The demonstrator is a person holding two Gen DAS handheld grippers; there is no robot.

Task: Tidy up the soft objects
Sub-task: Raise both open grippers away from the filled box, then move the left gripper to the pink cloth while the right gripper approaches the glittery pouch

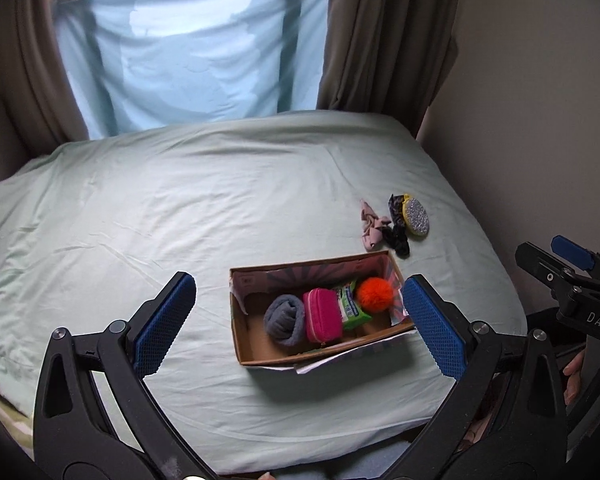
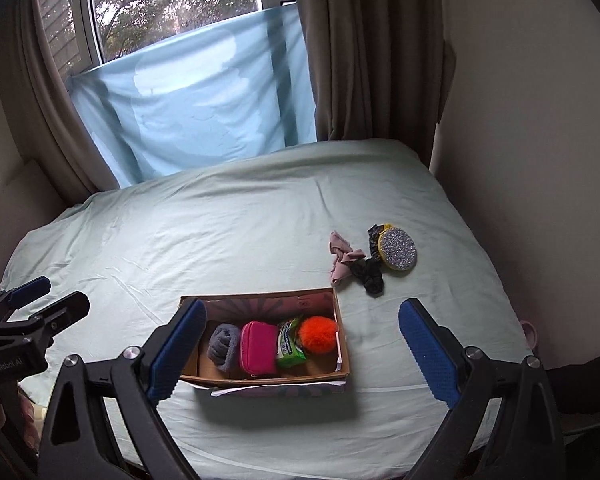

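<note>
Pale green bed under a window, with a blue sheet hung over the glass and brown curtains at the sides. Near the front of the bed, a cardboard box, open on top. Inside, side by side in a row: gray rolled sock, pink pouch, green packet, fluffy orange ball. Outside, just past the box's far right corner: pink scrunchie, black scrunchie, sparkly round pad, all bunched close together. Left gripper and right gripper both up above the bed, jaws spread wide, nothing held.
</note>
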